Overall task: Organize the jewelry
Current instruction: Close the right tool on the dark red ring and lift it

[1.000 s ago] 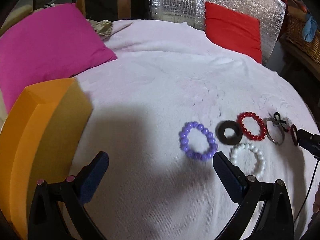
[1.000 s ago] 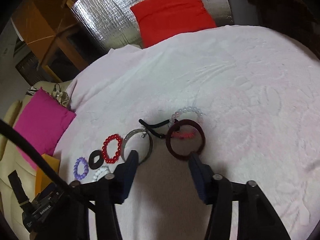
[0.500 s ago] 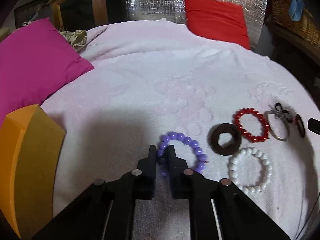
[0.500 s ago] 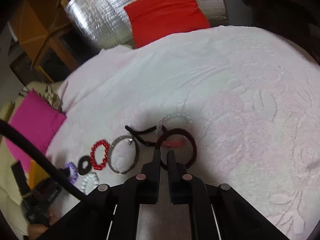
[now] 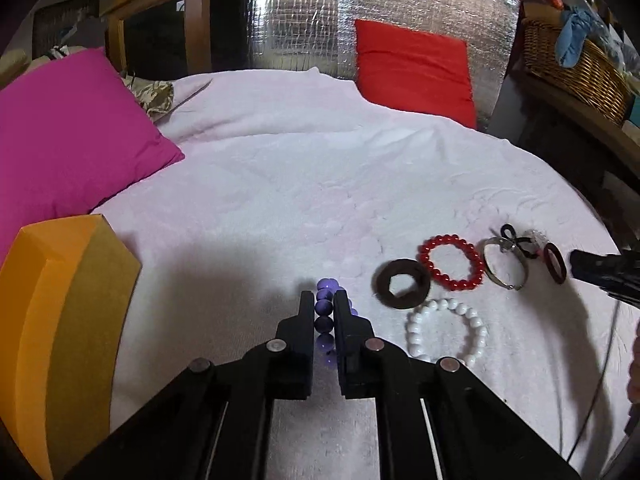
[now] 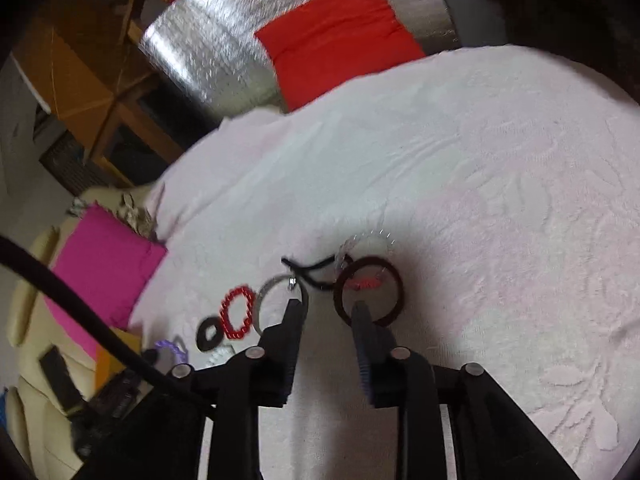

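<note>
- While most bracelets are lying loose on the bedspread (image 5: 280,184), we are pinching the purple bracelet (image 5: 324,306) in the left gripper (image 5: 324,300).
- We are holding the right gripper (image 6: 326,310) partly open and empty near the dark bangle (image 6: 368,292); nearly everything is awaiting sorting.

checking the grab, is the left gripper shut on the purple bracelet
Yes: left gripper fingers pinch the purple bead bracelet.

Glossy purple bead bracelet (image 5: 324,307), embossed matt white cloth (image 5: 304,184), crinkled silver foil (image 5: 400,4).

Bracelets (image 5: 450,262) in row on blanket (image 5: 320,184); box (image 5: 60,320) far left.
</note>
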The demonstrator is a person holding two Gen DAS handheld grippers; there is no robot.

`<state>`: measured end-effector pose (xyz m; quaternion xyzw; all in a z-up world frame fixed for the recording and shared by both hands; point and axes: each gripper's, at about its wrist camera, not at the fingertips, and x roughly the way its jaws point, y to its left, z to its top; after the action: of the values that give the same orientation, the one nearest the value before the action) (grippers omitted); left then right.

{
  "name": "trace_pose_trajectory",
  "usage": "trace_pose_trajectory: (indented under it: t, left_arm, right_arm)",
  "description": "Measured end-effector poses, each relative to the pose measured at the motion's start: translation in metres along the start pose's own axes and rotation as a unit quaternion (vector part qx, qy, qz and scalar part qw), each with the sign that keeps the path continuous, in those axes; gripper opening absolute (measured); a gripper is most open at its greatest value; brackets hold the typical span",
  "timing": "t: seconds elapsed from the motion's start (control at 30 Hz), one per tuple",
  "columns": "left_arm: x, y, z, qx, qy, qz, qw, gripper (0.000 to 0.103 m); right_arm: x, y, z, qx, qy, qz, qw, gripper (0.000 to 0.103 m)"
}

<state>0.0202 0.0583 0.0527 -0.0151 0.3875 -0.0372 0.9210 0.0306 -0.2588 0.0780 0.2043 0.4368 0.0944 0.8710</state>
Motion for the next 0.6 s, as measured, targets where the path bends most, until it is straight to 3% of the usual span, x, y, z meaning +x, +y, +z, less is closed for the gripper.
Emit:
trace_pose_trajectory:
  t: [0.3,0.37,0.4,0.6]
  left_arm:
    - [-0.007,-0.002,-0.002,0.006,-0.005,-0.002,1.0000,0.010]
    - [-0.009,-0.002,-0.002,0.005,-0.009,-0.001,0.9999,0.010]
    - [-0.012,-0.002,-0.002,0.006,-0.012,0.000,0.9999,0.010]
    - [-0.028,-0.006,-0.003,0.016,-0.036,0.014,0.9991,0.010]
  right_arm:
    - [0.036,0.013,-0.002,-0.064,0.009,-0.080,0.995,0.029]
    - [0.036,0.014,-0.003,-0.077,0.009,-0.094,0.993,0.008]
    - [0.036,0.012,-0.003,-0.078,0.013,-0.102,0.992,0.007]
    - [0.010,0.006,-0.002,-0.065,0.000,-0.077,0.995,0.006]
